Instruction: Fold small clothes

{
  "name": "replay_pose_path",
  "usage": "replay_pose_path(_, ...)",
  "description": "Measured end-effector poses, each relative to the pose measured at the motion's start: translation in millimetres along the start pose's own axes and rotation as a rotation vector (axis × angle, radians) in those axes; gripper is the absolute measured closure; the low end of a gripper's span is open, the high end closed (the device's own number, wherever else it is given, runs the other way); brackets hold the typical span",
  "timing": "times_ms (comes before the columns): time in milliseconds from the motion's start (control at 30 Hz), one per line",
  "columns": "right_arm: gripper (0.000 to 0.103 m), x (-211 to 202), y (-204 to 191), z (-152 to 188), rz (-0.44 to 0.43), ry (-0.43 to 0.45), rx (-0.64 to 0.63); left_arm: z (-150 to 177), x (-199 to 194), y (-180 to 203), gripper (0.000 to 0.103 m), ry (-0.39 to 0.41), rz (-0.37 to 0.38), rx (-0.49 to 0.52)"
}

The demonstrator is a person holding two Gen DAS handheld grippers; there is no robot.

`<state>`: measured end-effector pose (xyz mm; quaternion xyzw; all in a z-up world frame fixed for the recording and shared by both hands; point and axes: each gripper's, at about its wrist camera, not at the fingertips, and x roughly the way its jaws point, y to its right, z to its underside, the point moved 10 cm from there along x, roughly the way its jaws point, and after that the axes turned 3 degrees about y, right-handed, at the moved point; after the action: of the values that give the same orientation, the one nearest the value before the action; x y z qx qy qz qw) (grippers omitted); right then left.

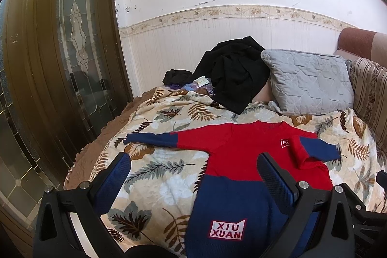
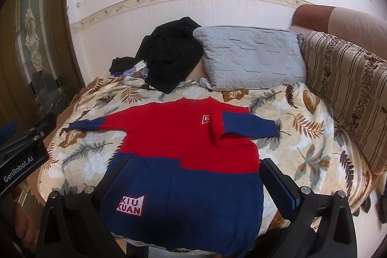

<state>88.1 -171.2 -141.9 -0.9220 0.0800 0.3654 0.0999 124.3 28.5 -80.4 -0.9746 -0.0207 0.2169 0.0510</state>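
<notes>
I am looking over a bed spread with a cream blanket printed with brown and grey leaves (image 2: 302, 132), which is filling most of both wrist views. A grey quilted pillow (image 2: 251, 57) is leaning at the far end against the wall, and a heap of black clothing (image 2: 169, 55) is lying just beside it on its left, partly draped onto the blanket.

The task item, a small red and navy knitted sweater (image 2: 169, 137), is lying flat on the blanket with its neck toward the pillow and its navy hem toward me. I am seeing its left sleeve (image 1: 150, 138) stretched straight out, while the right sleeve (image 2: 244, 126) is lying folded in over the chest, navy cuff pointing outward. A white patch reading XIU XUAN (image 2: 131, 204) is sitting on the navy lower part.

The left gripper (image 1: 193, 175) is hovering above the hem with its blue-padded fingers spread wide and holding nothing. The right gripper (image 2: 193, 175) is likewise hanging over the hem, fingers wide apart, with nothing between them. I cannot tell whether either is touching the fabric.
</notes>
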Motion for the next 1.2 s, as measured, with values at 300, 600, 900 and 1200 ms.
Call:
replay_pose_path(300,0.000,2,2,1,0.018,-0.003,-0.002,3,1,6,0.000,-0.006,0.007,0.012)
replay_pose_path(600,0.000,2,4,3,0.020,-0.011,0.001,6,4,11,0.000,-0.019,0.011,0.023)
replay_pose_path(900,0.000,9,4,3,0.026,-0.025,0.001,7,9,13,0.000,-0.031,0.014,0.024)
replay_pose_path(1200,0.000,16,2,4,0.028,-0.041,-0.011,10,16,11,0.000,-0.040,0.014,0.018)
